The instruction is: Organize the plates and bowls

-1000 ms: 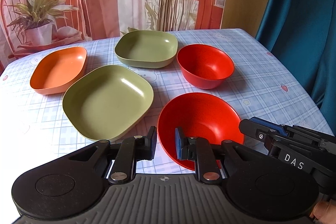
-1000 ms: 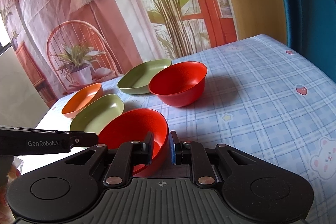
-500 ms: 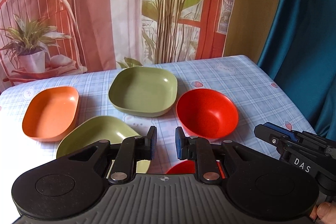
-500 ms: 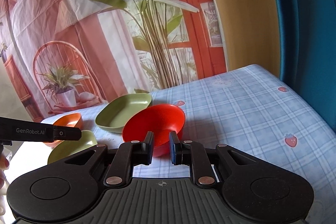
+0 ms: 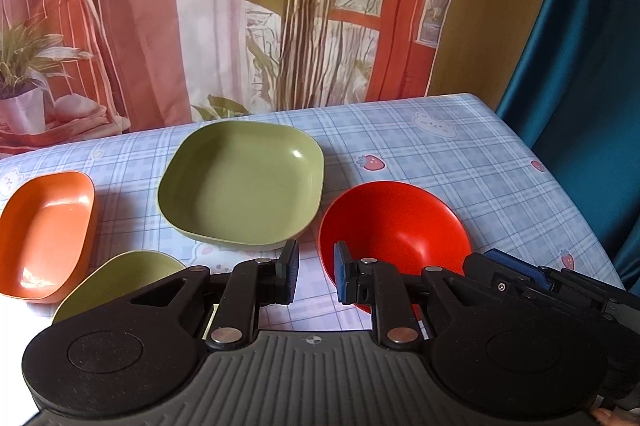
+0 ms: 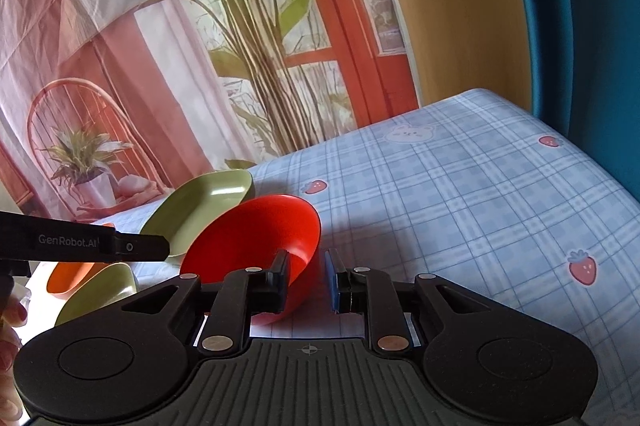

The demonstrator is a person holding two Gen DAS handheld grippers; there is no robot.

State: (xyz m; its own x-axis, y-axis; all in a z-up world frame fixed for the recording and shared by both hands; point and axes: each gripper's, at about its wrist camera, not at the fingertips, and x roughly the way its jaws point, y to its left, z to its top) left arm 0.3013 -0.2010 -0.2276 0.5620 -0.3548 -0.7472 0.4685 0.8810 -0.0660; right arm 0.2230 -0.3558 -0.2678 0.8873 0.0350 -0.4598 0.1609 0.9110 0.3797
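Checked cloth covers my table (image 5: 460,154). Left view: left gripper (image 5: 316,276), jaws narrowly apart and empty, hovers before the red bowl (image 5: 394,222); green plate (image 5: 242,182) far left. Right view: right gripper (image 6: 306,276) opening, straddling the bowl's (image 6: 256,238) near rim, probably to lift it.

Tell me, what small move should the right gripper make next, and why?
Probably ease the right gripper a little forward, then close it on the red bowl. Its jaws are opening, and the bowl's near wall shows in the gap between them, but the pads do not seem to press on it yet, so nothing is gripped.
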